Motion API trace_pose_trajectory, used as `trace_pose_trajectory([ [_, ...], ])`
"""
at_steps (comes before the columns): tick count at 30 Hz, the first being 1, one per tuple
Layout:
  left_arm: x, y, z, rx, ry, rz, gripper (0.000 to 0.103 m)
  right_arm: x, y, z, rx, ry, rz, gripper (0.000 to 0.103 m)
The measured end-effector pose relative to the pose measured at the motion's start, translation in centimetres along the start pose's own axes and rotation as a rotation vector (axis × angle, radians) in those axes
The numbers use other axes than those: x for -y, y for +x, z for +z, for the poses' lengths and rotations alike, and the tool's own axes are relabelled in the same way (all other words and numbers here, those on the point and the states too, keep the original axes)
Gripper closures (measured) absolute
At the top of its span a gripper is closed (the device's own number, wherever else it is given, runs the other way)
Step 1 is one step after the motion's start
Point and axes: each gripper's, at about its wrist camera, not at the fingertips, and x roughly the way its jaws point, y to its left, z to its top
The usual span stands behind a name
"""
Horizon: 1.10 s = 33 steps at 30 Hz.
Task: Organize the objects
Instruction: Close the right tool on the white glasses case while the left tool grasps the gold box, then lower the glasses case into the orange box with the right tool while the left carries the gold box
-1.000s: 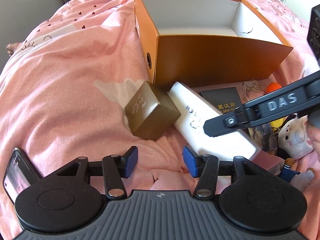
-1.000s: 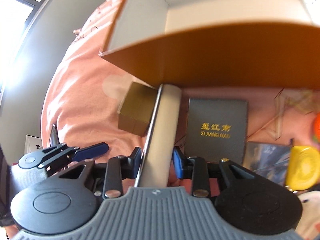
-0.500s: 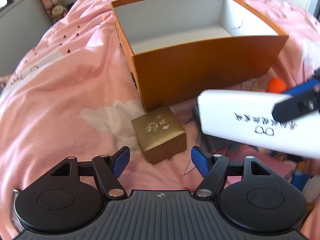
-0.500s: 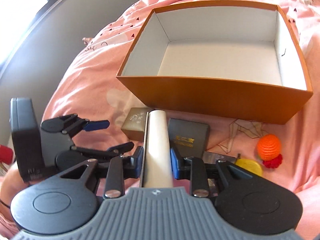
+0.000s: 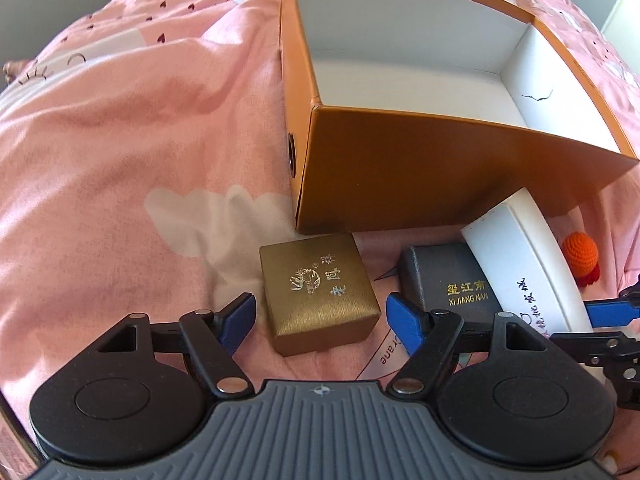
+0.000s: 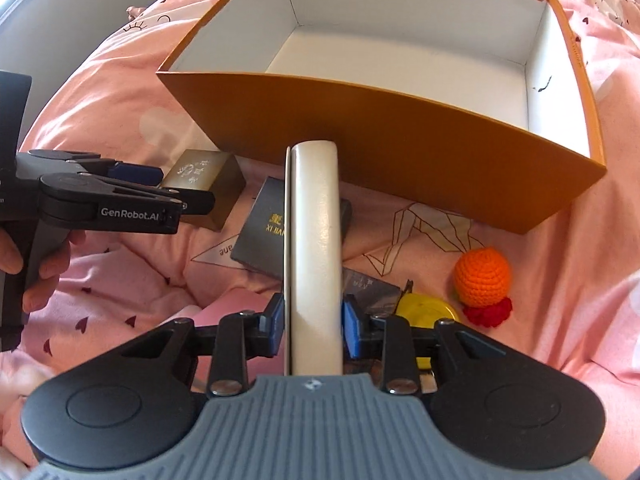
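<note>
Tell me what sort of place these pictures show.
Most likely a bedroom: everything lies on a bed covered with a pink heart-print quilt, beside a grey wall. An orange storage box and small gift boxes sit on the bedding.

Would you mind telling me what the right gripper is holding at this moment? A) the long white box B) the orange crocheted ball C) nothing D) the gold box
A: the right gripper has its blue pads pressed on both sides of the long white box, lifted in front of the orange box.

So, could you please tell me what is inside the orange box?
The orange box shows only bare white floor and walls, one with a small dark mark. Its near wall hides the floor strip just behind it.
</note>
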Motion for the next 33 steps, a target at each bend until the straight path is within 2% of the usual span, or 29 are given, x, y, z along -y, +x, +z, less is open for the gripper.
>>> trace_pose_trajectory([
  [6,-0.6,1.8,0.5,-0.05,-0.055,0.014,0.019,0.3,0.8,1.5,0.011,0.02,0.041,0.063],
  [11,-1.0,1.7,0.5,-0.047,-0.084,-0.018,0.03,0.3,1.0,2.4,0.033,0.033,0.055,0.06],
  [16,-1.1,0.9,-0.2,-0.022,-0.084,-0.018,0.03,-0.2,1.2,2.6,0.043,0.014,0.038,0.063],
  [22,-0.5,-2.9,-0.6,0.065,-0.076,-0.039,0.031,-0.2,-0.6,1.8,0.096,0.013,0.025,0.068],
  [28,0.2,-8.1,-0.9,0.184,-0.043,-0.08,0.031,0.4,-4.8,1.7,0.179,0.076,0.14,0.069],
  [33,0.6,-12.5,0.7,0.298,-0.015,-0.125,0.031,0.3,-8.6,2.9,0.257,0.082,0.229,0.069],
])
